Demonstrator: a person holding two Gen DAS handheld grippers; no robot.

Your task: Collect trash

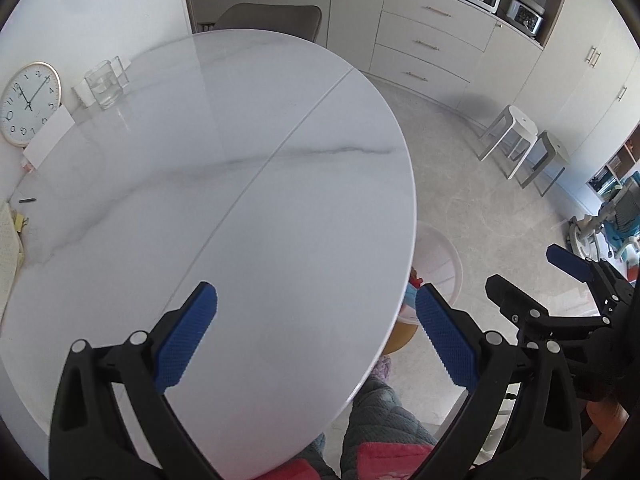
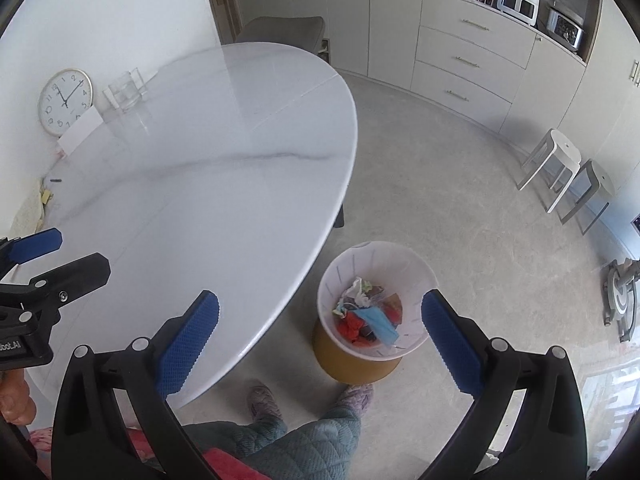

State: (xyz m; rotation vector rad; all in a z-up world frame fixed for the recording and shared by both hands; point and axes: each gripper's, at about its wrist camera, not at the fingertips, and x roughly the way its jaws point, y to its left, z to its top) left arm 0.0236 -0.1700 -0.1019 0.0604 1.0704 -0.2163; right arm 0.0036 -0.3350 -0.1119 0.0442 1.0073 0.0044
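**Both grippers empty, trash sits in bin, table looks done**

Left gripper (image 1: 316, 334) hangs over the near edge of the marble table (image 1: 248, 184), jaws spread wide, nothing between the blue pads. Right gripper (image 2: 320, 338) is off the table's right edge, over the floor, jaws also wide apart and empty. It hangs almost directly above the waste bin (image 2: 332, 280), which fits a drop pose: the open span lines up with the bin mouth.

Trash (image 2: 366, 314) is inside the bin: crumpled wrappers, something red, and a blue face mask on top. The bin stands on the floor just beside the table's right edge, on a yellow-brown base, close to the person's slippers (image 2: 264, 400). In the left wrist view only a slice of it shows past the table rim.

Table surface around the grippers is bare. What remains sits along the far left edge: a clock (image 1: 29, 103) leaning on the wall, a white card (image 1: 50, 136) against it, a glass container (image 1: 103, 84), a small dark stick-like item (image 1: 27, 201), and some yellowish paper at the frame margin. Whether the stick or paper count as trash can't be told from here.

Judgement: collection is at or near its end. If the left-edge bits are targets, the left gripper has a clear run across the tabletop; the clock and glass crowd that edge and could get knocked.
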